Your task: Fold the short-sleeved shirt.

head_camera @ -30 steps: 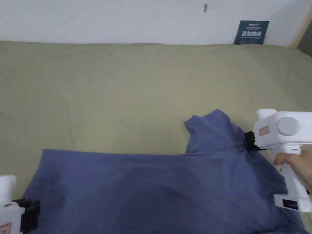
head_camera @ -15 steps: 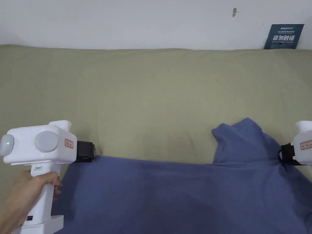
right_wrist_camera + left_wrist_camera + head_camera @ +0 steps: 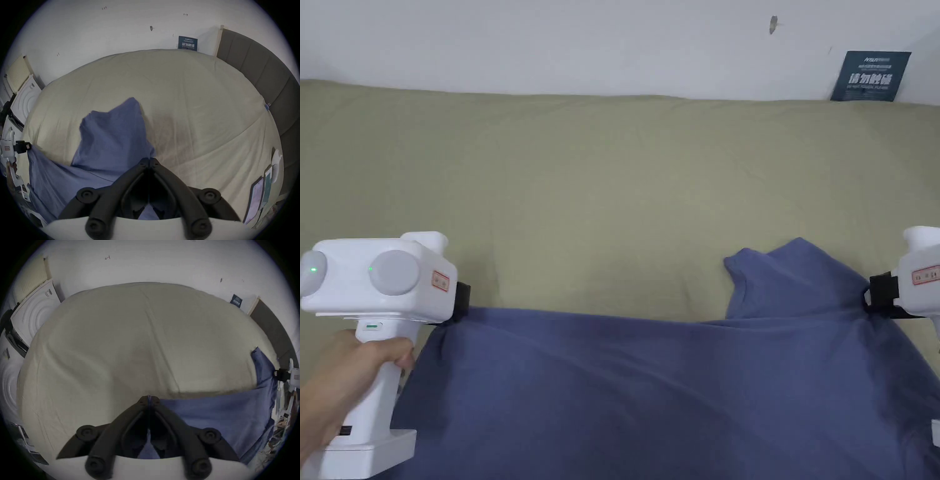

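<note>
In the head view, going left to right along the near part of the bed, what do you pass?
Hand → left gripper, shut on the shirt's corner → blue shirt body → raised sleeve → right gripper, shut on the shirt by the shoulder.

Olive bed [image 3: 600, 181] — white wall [image 3: 562, 44].

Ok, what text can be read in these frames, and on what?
"请勿触碰": dark wall sign; its smaller lines are too small to read.
"1.23": handwritten on the wall; other scribbles there are too faint.
Red sticker on the left gripper: too small to read.
</note>
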Tool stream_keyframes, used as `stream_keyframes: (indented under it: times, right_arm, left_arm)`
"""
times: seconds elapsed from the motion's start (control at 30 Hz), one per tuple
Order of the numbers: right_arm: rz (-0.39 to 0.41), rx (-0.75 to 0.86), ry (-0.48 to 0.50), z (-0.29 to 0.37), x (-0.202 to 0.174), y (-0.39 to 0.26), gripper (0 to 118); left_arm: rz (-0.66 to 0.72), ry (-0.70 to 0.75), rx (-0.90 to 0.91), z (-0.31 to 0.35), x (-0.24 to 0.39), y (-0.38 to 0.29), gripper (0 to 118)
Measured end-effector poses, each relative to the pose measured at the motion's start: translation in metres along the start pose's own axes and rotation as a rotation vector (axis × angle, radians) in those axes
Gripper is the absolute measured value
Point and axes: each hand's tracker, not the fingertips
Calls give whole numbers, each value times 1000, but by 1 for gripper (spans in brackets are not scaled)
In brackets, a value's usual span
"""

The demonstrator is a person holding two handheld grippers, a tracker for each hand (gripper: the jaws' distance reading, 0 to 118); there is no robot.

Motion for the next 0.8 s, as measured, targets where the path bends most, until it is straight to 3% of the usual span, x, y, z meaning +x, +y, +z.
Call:
stream_keyframes:
  times: [0.27, 0.47, 0.57, 0.8]
  right_arm:
    - [19, 93, 21, 103, 12, -22, 0]
    - [12, 118, 44, 189, 17, -102, 0]
    - [7, 79, 49, 204, 22, -156, 0]
    - [2, -100, -11, 155, 22, -262, 0]
  left_arm:
    - [-41, -38, 108, 111, -15, -30, 1]
    - [-78, -54, 147, 177, -25, -108, 1]
    - [-92, -27, 72, 169, -45, -161, 1]
    - [-91, -45, -97, 127, -48, -259, 1]
